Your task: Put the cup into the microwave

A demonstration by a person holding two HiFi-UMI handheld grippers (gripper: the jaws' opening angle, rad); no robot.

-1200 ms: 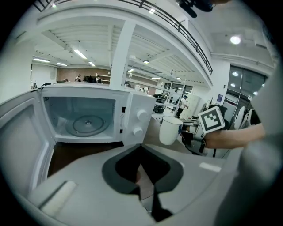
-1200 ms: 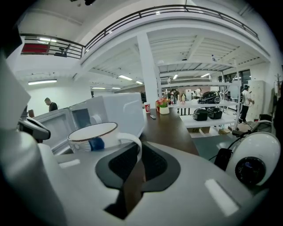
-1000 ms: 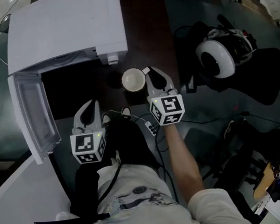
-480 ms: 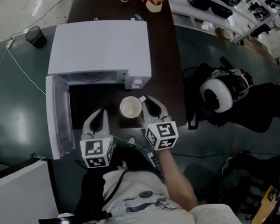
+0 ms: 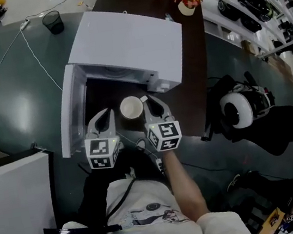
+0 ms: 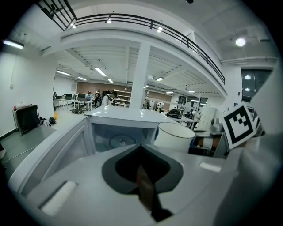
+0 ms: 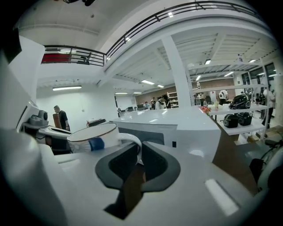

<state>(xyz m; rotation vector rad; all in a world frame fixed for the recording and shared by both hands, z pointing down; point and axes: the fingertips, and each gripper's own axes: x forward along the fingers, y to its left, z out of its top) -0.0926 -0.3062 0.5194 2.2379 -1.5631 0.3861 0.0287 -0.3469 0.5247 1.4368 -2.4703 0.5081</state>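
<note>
Right gripper (image 7: 138,152) has its jaws pinched on the handle (image 7: 131,140) of the white cup (image 5: 131,107), which hangs upright just in front of the open microwave (image 5: 129,44). Left gripper (image 6: 140,149) is closed up tight with nothing in it, just beside the cup, near the swung-out door (image 5: 71,109).

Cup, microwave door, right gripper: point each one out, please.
cup (image 5: 131,108), head view, inside of its bowl.
microwave door (image 5: 73,114), head view, middle of the open door's panel.
right gripper (image 7: 138,149), right gripper view, between its fingertips, closed on the cup's handle.
</note>
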